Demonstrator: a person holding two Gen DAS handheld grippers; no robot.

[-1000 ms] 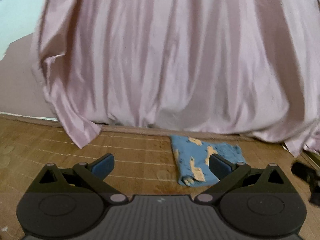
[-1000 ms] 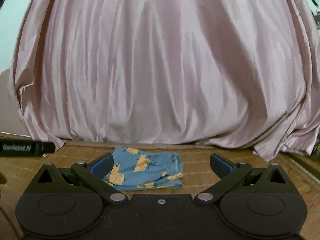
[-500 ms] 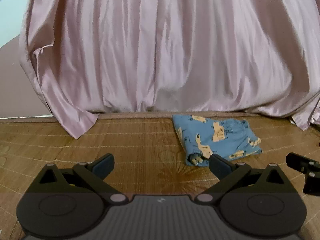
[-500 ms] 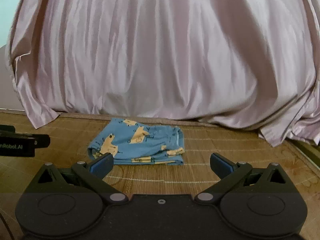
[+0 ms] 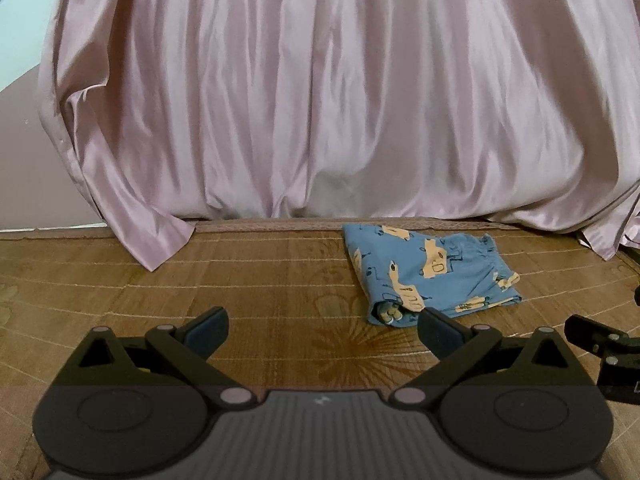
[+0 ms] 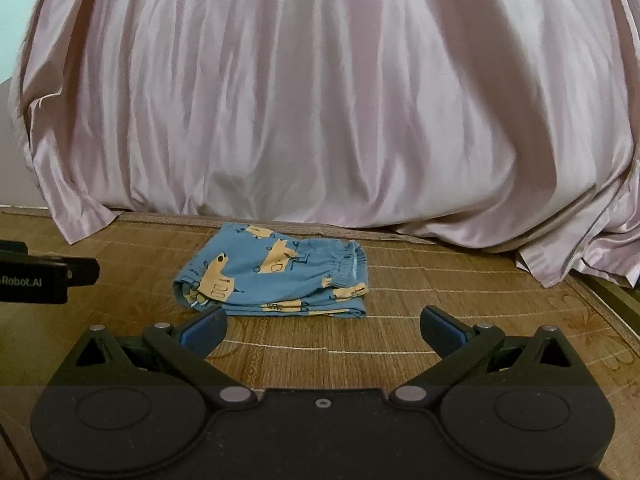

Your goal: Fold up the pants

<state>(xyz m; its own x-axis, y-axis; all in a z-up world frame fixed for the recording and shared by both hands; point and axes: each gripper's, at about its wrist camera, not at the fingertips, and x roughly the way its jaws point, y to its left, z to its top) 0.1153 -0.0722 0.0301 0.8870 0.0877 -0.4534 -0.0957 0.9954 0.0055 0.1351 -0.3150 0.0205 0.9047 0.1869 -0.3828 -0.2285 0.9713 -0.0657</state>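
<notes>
Folded pants (image 6: 276, 276) on mat (image 6: 440, 300), apparently untouched, hand-held grippers spread

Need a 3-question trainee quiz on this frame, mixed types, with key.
1. True or false: the left gripper is shut on the pants.
2. The pants lie on: A) the mat B) the pink sheet C) a chair.
3. Fill in: the right gripper is ____.

Key: 1 false, it is open and holds nothing; 2 A; 3 open.
</notes>
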